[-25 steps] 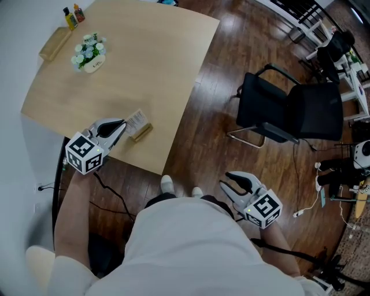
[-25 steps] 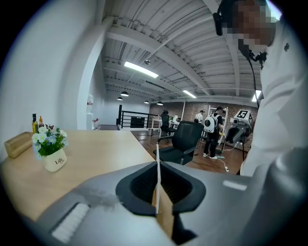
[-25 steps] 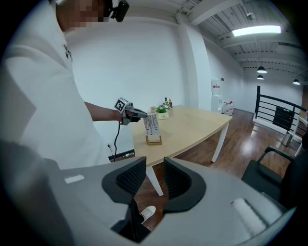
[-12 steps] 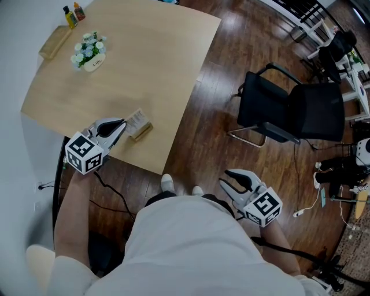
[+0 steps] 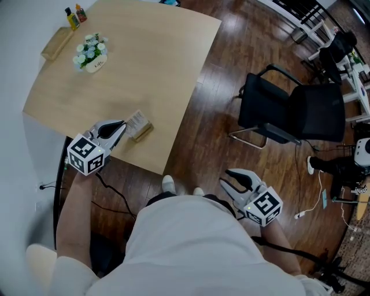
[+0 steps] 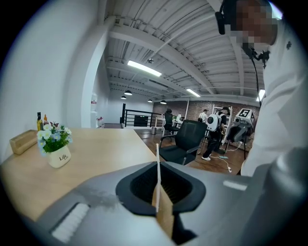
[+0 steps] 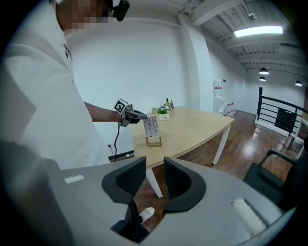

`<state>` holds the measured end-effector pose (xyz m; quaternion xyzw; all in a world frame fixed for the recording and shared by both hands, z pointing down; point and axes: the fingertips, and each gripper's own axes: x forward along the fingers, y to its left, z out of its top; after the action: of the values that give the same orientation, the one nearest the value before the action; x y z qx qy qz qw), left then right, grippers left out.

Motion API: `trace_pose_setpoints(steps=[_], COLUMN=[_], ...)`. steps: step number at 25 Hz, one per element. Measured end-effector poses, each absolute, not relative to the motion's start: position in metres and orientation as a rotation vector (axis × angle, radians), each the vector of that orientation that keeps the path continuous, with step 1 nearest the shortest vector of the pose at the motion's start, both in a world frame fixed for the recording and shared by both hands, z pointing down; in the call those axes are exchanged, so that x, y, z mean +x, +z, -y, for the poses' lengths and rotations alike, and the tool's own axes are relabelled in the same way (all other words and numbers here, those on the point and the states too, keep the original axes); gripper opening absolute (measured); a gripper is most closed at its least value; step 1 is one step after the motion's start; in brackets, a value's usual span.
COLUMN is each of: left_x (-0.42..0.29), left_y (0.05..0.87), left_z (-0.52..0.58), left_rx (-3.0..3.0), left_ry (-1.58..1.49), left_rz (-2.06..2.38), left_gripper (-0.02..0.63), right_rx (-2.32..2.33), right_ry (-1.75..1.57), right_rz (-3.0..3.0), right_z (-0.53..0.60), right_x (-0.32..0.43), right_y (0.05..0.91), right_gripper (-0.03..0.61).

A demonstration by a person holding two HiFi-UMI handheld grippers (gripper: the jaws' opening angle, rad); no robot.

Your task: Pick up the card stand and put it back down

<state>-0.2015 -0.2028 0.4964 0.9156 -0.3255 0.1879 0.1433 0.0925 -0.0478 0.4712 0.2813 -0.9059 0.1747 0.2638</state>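
While the right gripper hangs low in front of the person's white shirt, over the dark wood floor, its jaws stand apart with nothing gripped between them. The left gripper reaches over the near edge of the pale wooden table, and its jaws are closed on the white card of the card stand, which shows edge-on between the black pads. From the right gripper view, the stand is upright near the table's near edge. Its wooden base looks to be down on the tabletop, the gripper holding the card high up. Farther along the table, well apart from the stand, is a small white pot of flowers. Beyond it a wooden block and two small bottles sit at the far corner. A black office chair stands on the floor to the right of the table.
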Motion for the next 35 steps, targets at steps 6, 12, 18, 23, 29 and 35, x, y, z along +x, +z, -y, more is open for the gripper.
trace_pose_setpoints(steps=[6,12,18,23,29,35], left_x=[-0.2,-0.198,-0.197,-0.196,-0.197,-0.201], left_y=[0.502,0.516,0.534,0.544,0.548,0.541], left_z=[0.202,0.203,0.205,0.205,0.207,0.21], left_rx=[2.634,2.616,2.597,2.583,2.578,2.581], left_ry=[0.554,0.568,0.58,0.581,0.57,0.526], left_rz=[0.933,0.932,0.924,0.919,0.915,0.983], left_gripper=[0.017,0.017,0.017,0.017,0.018,0.025], right_rx=[0.754,0.755,0.767,0.773,0.767,0.743], right_ry=[0.47,0.474,0.479,0.484,0.487,0.481], right_rz=[2.45,2.442,2.431,2.421,2.409,2.399], right_z=[0.045,0.041,0.037,0.033,0.028,0.017], right_x=[0.093,0.096,0.099,0.101,0.1,0.106], right_y=[0.469,0.469,0.469,0.469,0.469,0.466], right_gripper=[0.118,0.118,0.118,0.118,0.118,0.118])
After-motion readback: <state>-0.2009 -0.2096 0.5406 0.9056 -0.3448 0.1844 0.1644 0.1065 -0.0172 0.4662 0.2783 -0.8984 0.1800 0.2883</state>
